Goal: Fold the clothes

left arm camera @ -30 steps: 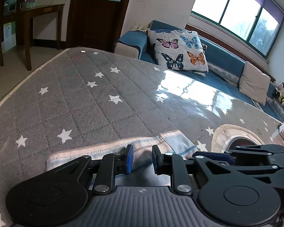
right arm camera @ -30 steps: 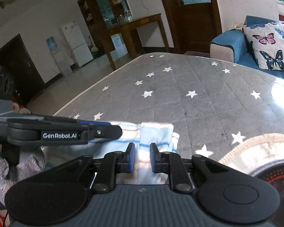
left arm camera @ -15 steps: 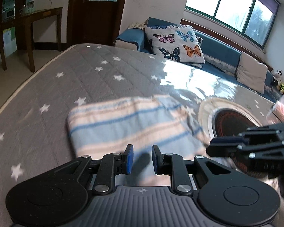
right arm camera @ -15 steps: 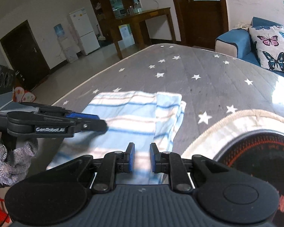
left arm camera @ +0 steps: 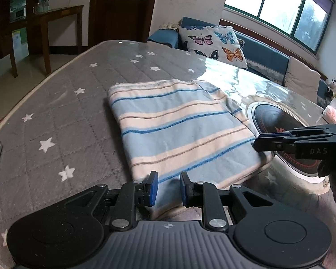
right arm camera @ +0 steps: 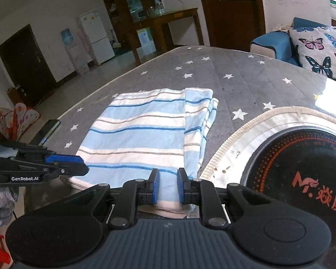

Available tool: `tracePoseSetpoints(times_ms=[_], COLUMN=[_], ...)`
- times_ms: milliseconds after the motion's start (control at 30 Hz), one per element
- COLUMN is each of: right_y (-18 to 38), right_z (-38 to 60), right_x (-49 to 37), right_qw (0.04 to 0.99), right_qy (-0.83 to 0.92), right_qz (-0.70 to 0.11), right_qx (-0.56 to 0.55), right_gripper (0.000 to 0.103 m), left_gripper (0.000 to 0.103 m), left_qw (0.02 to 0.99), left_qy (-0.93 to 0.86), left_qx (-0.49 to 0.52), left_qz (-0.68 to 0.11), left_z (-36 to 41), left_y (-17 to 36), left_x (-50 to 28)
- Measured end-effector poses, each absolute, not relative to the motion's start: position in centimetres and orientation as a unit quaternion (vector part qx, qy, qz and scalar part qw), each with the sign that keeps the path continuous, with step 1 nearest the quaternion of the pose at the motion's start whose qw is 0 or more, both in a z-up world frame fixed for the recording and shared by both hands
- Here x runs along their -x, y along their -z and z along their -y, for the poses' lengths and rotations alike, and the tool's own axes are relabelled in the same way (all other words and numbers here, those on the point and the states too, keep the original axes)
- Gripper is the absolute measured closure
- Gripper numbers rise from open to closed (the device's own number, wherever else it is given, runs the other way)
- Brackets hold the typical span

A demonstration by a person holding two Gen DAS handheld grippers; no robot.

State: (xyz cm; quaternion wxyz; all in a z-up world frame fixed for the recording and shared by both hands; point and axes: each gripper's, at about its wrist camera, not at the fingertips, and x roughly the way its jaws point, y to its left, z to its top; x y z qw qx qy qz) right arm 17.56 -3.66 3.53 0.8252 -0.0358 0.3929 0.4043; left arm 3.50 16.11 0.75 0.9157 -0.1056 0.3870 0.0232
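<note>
Left wrist view: striped garment (left arm camera: 181, 127) lies flat on the star-quilted table (left arm camera: 62, 116), folded into a rectangle; any further fold is not yet made. Left gripper (left arm camera: 167, 188) stands parted above the near hem, gripping nothing. Right wrist view: right gripper (right arm camera: 167, 185) likewise parted over the near edge, empty. The round cooktop (right arm camera: 302, 174) sits just beside the garment, limiting room that side.

A grey star-quilted table cover (left arm camera: 62, 112) carries the folded striped garment (left arm camera: 179, 130) beside an inset round cooktop (right arm camera: 302, 168).
</note>
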Motion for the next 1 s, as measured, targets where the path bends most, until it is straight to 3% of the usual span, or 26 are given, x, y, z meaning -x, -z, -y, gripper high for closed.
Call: tracePoseSetpoints(times_ms=[300, 400, 467, 667, 767, 833, 1000], right_y=[-3.4, -3.6, -3.7, -3.4, -3.1, -3.0, -2.5], right_z=[3.9, 4.0, 4.3, 4.6, 4.9, 5.2, 5.5], right_x=[-15.8, -14.9, -14.4, -12.7, -12.0, -11.8, -11.0], right_qw=[0.837, 0.841, 0.843, 0.846, 0.848, 0.848, 0.846], right_qy=[-0.394, -0.394, -0.391, -0.389, -0.384, -0.384, -0.384], right_qz=[-0.375, -0.368, -0.364, -0.362, -0.361, -0.363, -0.367], right_qx=[0.058, 0.056, 0.052, 0.056, 0.054, 0.047, 0.040], right_gripper=[0.085, 0.081, 0.069, 0.050, 0.046, 0.034, 0.029], left_gripper=[0.078, 0.061, 0.055, 0.040, 0.035, 0.032, 0.023], left_qw=[0.916, 0.916, 0.917, 0.915, 0.913, 0.912, 0.912], left_qy=[-0.044, -0.051, -0.057, -0.070, -0.078, -0.084, -0.093], left_qx=[0.111, 0.114, 0.109, 0.110, 0.113, 0.112, 0.106], left_qz=[-0.383, -0.380, -0.379, -0.382, -0.384, -0.385, -0.386], left_z=[-15.6, -15.2, -14.8, -14.0, -13.8, -13.6, -13.0], left_y=[-1.1, -1.3, -1.4, -1.3, -1.1, -0.9, -0.6], left_x=[-2.2, -1.7, -1.2, -0.2, 0.2, 0.5, 1.2])
